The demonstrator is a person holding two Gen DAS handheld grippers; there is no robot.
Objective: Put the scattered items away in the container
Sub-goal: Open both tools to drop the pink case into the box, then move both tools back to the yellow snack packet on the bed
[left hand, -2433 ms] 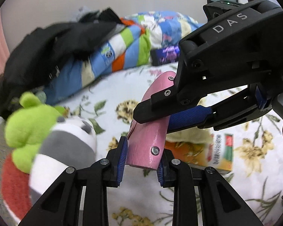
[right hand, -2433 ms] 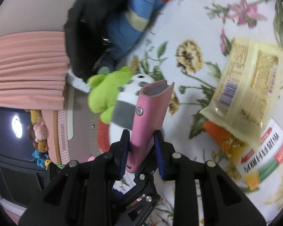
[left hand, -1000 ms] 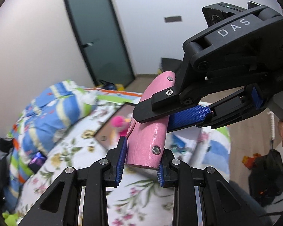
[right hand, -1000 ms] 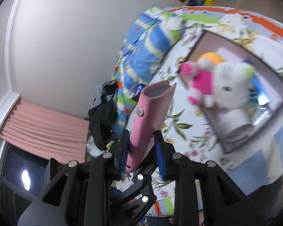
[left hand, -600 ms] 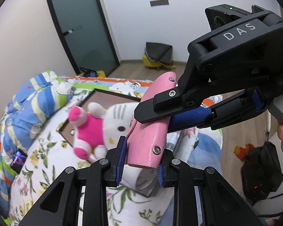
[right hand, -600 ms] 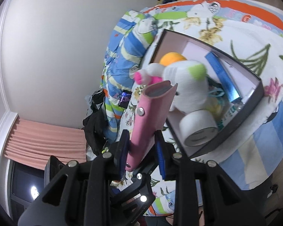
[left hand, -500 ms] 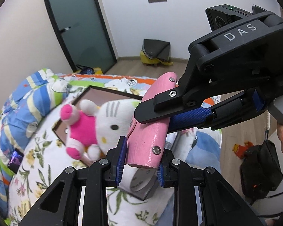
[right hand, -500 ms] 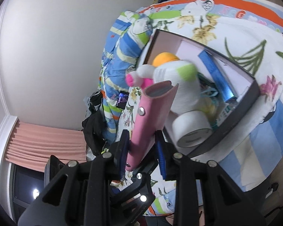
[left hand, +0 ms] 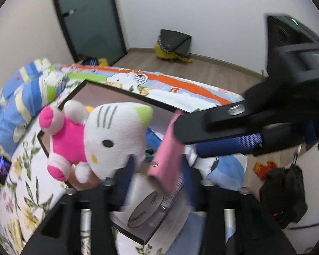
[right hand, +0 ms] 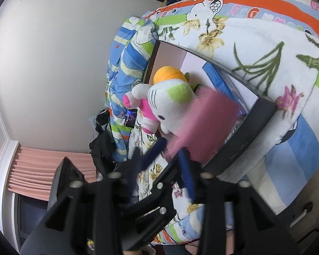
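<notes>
We see both our grippers, left [left hand: 157,182] and right [right hand: 165,161], opening, pads off the pink case [left hand: 168,148] between them. The case, blurred, snap-studded, hangs over the dark box [left hand: 136,237].

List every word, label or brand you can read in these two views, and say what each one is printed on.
"Nabao": partly legible, printed twice on the rim of the grey-edged roll lying in the box; the reading is uncertain.
Large coloured letters on the orange band of the blanket: curved and blurred, not readable.
Marking on the top of the right hand-held gripper: too blurred to read.
Small dark packet beside the striped quilt: print too small to read.
</notes>
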